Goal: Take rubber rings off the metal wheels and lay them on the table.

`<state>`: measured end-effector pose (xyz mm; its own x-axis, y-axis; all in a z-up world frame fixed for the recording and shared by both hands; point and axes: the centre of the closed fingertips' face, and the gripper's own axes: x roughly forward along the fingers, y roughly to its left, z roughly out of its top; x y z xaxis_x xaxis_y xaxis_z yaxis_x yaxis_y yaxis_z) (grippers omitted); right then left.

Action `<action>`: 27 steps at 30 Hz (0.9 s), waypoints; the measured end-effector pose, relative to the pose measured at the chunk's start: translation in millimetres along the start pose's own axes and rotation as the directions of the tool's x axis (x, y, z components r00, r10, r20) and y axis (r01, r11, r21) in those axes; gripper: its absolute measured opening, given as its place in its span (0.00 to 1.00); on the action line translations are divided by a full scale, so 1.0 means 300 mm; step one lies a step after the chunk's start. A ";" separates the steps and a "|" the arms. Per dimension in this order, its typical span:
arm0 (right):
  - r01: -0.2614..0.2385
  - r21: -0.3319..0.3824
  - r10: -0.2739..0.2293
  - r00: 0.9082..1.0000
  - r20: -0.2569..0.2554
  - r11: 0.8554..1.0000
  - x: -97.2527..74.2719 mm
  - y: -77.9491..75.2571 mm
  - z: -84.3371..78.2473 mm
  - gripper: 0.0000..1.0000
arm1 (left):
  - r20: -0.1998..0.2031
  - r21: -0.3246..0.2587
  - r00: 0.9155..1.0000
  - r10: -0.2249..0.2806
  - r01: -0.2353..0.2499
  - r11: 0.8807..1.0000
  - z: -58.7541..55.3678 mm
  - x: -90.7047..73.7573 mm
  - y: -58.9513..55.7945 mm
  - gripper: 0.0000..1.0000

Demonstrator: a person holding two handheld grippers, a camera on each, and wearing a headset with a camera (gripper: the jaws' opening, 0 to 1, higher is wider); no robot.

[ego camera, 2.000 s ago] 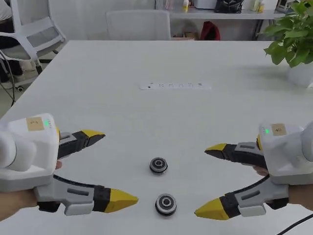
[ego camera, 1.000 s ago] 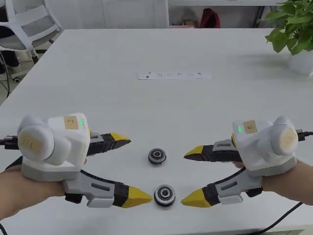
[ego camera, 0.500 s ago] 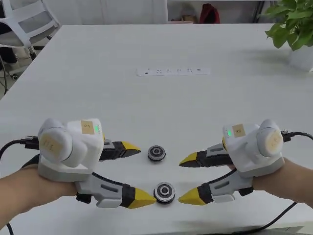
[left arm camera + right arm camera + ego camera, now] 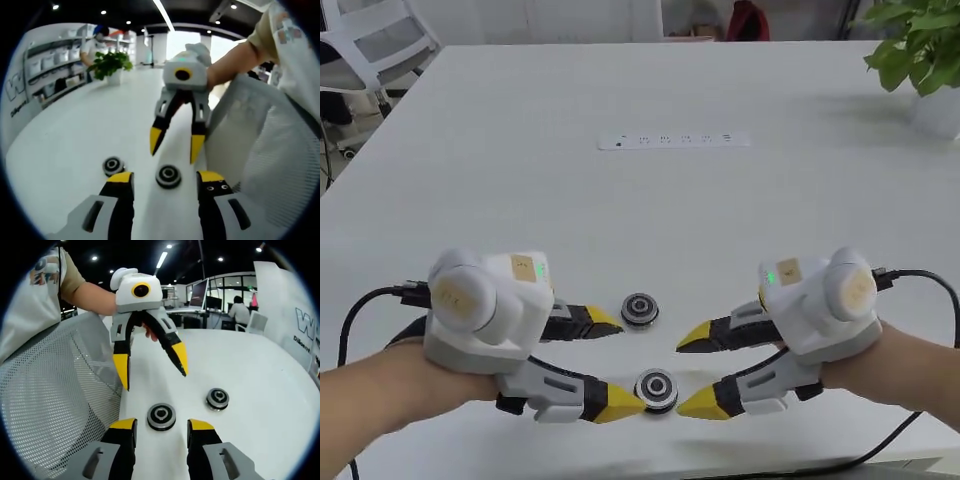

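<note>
left tool (image 4: pixel 625 362), right tool (image 4: pixel 684 374): both agape, empty | near wheel (image 4: pixel 656 390) between their tips, far wheel (image 4: pixel 640 309) just beyond, on worktop (image 4: pixel 620 210) | I reckon rubber ring (image 4: pixel 150 418) stretchy, grippy: pinch its outer edge

The left hand-held gripper (image 4: pixel 626 365) and the right hand-held gripper (image 4: pixel 681 375) match. Each has a white, rounded housing with a tan square sticker and a small green light on top. Two grey jaw arms with black mid-sections end in pointed yellow tips. In the left gripper view, the yellow pad at 5 o'clock carries small dark dots. A black left cable (image 4: pixel 370 305) leaves its housing at 9 o'clock, and a black right cable (image 4: pixel 920 290) loops out at 3 o'clock. The person wears a beige short sleeve (image 4: pixel 272 30) with a coloured print.
</note>
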<state>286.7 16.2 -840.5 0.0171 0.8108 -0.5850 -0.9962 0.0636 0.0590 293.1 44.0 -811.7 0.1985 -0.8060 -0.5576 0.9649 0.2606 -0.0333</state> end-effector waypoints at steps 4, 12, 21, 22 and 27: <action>-0.002 0.000 0.002 1.000 -0.011 1.000 0.009 -0.003 -0.011 0.37 | -0.001 -0.003 1.000 -0.003 0.003 1.000 -0.001 0.015 0.004 0.50; -0.013 0.001 0.013 1.000 -0.018 1.000 0.020 -0.001 -0.019 0.34 | -0.026 -0.008 0.999 -0.019 0.019 1.000 -0.022 0.041 -0.002 0.44; -0.020 0.008 0.021 0.999 -0.032 1.000 0.027 0.002 -0.036 0.32 | -0.052 -0.014 0.998 -0.042 0.041 0.999 -0.042 0.073 -0.014 0.37; -0.021 0.006 0.021 0.999 -0.033 1.000 0.027 0.002 -0.036 0.32 | -0.053 -0.014 0.998 -0.045 0.044 0.999 -0.042 0.076 -0.016 0.37; -0.025 0.006 0.026 0.999 -0.034 1.000 0.029 0.004 -0.037 0.32 | -0.052 -0.013 0.997 -0.051 0.050 0.999 -0.035 0.091 -0.019 0.33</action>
<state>284.6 16.9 -854.5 -0.0114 0.7919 -0.6105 -0.9958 0.0463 0.0787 291.1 26.0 -835.4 0.1399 -0.7892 -0.5980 0.9713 0.2266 -0.0719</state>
